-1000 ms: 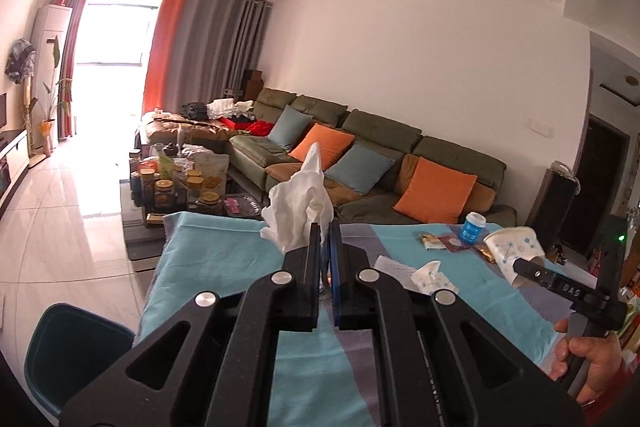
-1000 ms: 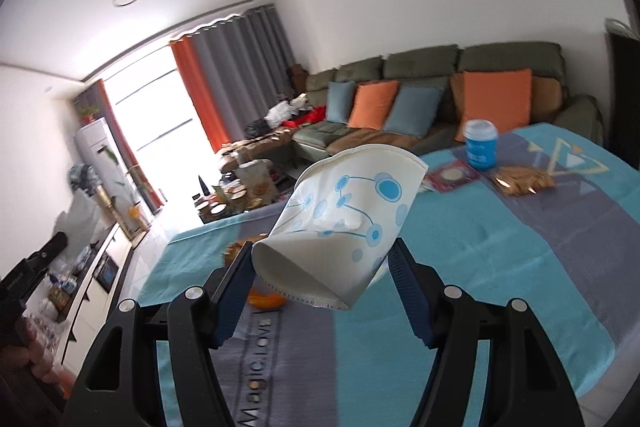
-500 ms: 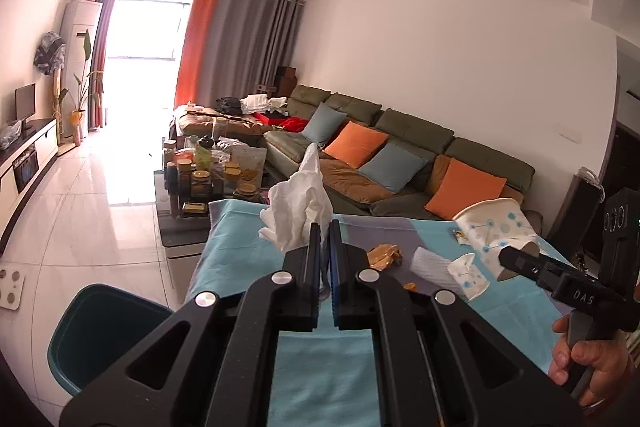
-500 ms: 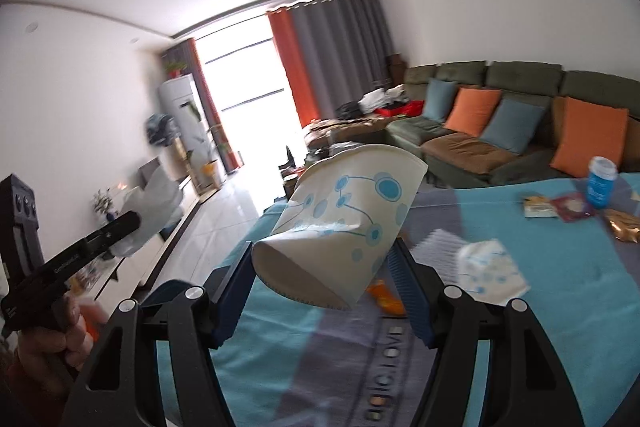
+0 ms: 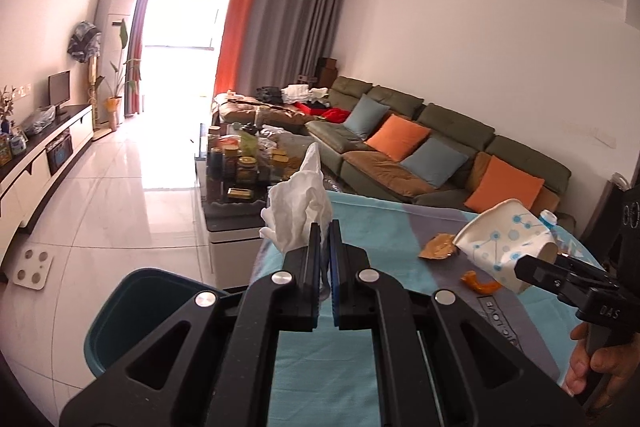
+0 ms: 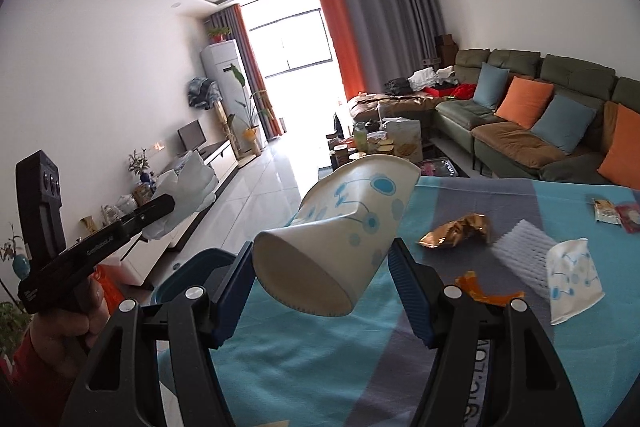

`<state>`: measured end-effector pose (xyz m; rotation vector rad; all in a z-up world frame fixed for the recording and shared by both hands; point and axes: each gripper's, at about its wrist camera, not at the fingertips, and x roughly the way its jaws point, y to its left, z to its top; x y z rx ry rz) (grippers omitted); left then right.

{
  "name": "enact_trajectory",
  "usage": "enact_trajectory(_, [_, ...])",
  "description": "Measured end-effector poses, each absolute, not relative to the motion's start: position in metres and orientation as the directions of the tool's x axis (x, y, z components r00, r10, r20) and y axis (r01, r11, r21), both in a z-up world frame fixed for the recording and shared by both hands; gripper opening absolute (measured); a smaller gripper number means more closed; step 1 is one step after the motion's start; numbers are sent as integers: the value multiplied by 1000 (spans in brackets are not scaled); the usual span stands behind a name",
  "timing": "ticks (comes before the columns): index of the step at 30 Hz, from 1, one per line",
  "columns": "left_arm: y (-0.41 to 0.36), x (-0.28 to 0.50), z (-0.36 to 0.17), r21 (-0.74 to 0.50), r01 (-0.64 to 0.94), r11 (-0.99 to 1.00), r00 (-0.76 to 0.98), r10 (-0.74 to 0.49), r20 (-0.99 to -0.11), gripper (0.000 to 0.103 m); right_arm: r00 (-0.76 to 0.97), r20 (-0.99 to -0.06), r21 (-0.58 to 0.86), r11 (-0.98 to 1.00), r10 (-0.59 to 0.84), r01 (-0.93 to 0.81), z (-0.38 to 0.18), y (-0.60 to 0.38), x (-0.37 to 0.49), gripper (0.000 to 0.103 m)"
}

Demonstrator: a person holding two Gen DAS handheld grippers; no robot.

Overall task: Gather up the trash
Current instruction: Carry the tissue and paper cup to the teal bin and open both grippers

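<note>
1. Sunlight is pouring through the far window across the pale floor, and the table (image 5: 360, 359) under its blue and grey cloth is lying below me.
2. My left fingers (image 5: 325, 227) are pinching fully closed on a crumpled white tissue (image 5: 298, 211); my right fingers (image 6: 320, 279) are standing wide around a dented paper cup (image 6: 340, 239), clamping its sides.
3. Both hands are swinging leftward since a second ago, so the teal bin (image 5: 140, 311) is now sitting just below my left fingers (close to a drop, I judge).
4. Other litter is waiting on the table: a gold wrapper (image 6: 456, 229), an orange scrap (image 6: 476, 287), a second flattened cup (image 6: 572, 279).
5. Nothing is blocking the bin's mouth.
</note>
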<state>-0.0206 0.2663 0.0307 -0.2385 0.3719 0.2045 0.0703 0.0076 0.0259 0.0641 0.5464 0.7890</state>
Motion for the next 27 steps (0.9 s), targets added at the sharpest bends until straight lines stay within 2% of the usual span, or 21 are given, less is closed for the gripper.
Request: enact_trajectory(27, [272, -8, 34, -195, -255, 947, 909, 166, -383, 4, 538, -460, 266, 687, 707, -676, 22, 22, 69, 65])
